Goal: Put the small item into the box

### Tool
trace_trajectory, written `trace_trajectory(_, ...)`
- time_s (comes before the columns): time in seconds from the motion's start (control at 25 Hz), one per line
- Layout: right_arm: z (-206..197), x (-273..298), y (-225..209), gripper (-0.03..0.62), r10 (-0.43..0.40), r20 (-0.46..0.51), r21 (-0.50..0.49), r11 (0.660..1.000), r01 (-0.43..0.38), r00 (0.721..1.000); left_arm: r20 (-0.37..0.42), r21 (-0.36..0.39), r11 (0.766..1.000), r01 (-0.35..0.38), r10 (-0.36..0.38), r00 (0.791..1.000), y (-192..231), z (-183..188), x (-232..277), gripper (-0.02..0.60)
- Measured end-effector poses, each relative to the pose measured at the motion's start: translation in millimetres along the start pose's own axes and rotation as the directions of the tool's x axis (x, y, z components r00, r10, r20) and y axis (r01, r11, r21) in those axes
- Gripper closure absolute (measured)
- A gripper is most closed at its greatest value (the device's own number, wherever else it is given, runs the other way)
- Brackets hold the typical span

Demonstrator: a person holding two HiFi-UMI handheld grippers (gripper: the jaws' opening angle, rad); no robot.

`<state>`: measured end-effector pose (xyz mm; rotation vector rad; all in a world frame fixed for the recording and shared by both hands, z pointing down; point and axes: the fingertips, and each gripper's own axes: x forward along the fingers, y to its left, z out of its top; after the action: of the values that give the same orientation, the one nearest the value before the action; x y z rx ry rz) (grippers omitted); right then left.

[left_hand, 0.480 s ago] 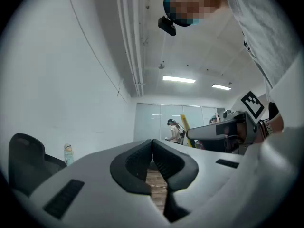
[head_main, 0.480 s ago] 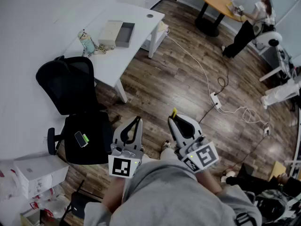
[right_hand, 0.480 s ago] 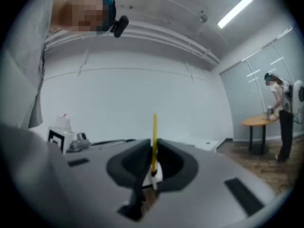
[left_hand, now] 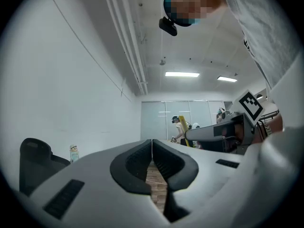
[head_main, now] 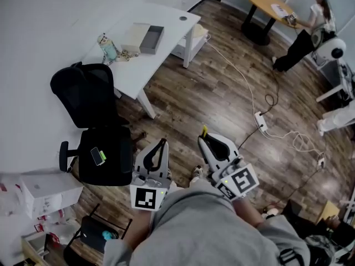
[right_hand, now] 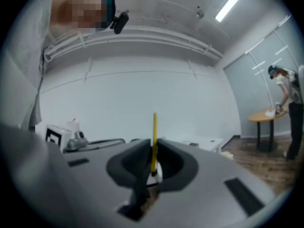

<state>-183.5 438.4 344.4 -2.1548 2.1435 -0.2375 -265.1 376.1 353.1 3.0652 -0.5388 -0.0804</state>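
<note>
Both grippers are held close to the person's chest, well away from the white desk. My right gripper is shut on a thin yellow item, whose tip sticks up past the jaws. My left gripper is shut with nothing between its jaws. On the desk lie an open grey box and its pale lid beside it. A small figurine bottle stands to their left, also visible far off as a figurine bottle in the left gripper view.
A black office chair with a phone on its seat stands between me and the desk. A white cable and power strip trail over the wood floor. A person works at a round table far right. White cartons lie lower left.
The head view has shifted, so desk, chair and power strip sit slightly right and lower in frame. Both grippers keep their pose and grip.
</note>
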Motion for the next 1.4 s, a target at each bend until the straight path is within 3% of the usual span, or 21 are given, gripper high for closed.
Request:
trace_trajectory(0.6, 2, -43, -53, 0.528, 0.017, 0.003, -0.002, 1.000, -0.017, 1.000, -0.025, 0.020, 0.999, -0.027, 0.027, 0.999, -64, -9, 29, 0.545)
trace_trajectory(0.88, -1, -60, -70, 0.528, 0.087, -0.008, 0.009, 0.996, -0.086, 0.996, -0.005, 0.026, 0.996, -0.083, 0.083, 0.997, -87, -11, 38, 0.545)
trace_trajectory(1.4, -2, -75, -93, 0.528, 0.109, -0.010, -0.004, 0.994, -0.109, 0.994, -0.018, 0.034, 0.995, -0.097, 0.098, 0.995, -109, -17, 54, 0.545)
